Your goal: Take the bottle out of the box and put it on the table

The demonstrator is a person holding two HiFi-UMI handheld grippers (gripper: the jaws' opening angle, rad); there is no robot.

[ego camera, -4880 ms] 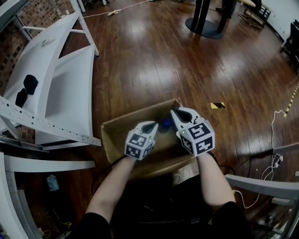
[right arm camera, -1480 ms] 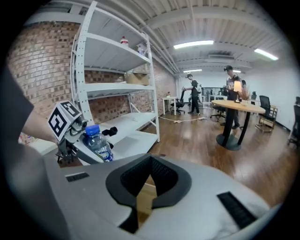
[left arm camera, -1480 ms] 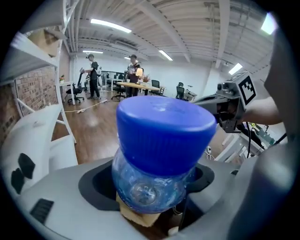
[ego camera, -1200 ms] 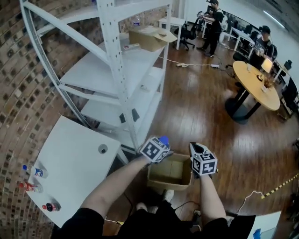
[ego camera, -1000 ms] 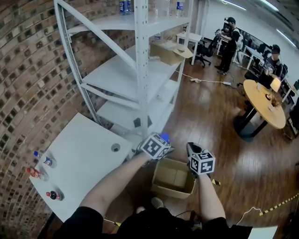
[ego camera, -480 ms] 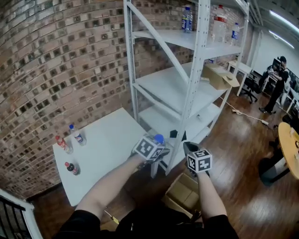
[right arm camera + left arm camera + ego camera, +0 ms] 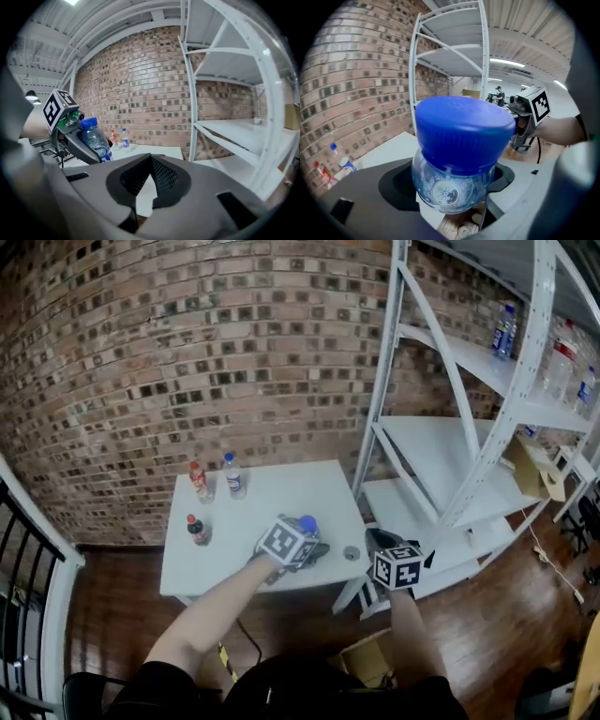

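Blue-capped and clear, the bottle [image 7: 459,154] is clamped in the left gripper [image 7: 311,546]. Its jaws press on the shoulder from either side, just under the cap. The bottle is up in the air, leaning a little with its cap uppermost, over the near edge of the white table [image 7: 272,498]. It touches nothing but the tongs.

The right gripper [image 7: 377,540] hangs at three o'clock from the left one, just off the table's near right corner. Its jaws are drawn together with nothing between them.

At six o'clock, down by the person's legs, the cardboard box [image 7: 370,664] sits on the wooden floor, partly hidden.

Three more bottles stand well apart from the held one. A red-labelled bottle [image 7: 198,481] and a blue-capped bottle [image 7: 232,474] stand side by side at about ten o'clock, near the table's far edge. A dark bottle [image 7: 197,531] stands at nine o'clock, by the left edge.

A white metal rack [image 7: 450,446] rises at two o'clock beside the table, and a brick wall [image 7: 187,352] runs behind it all at twelve.
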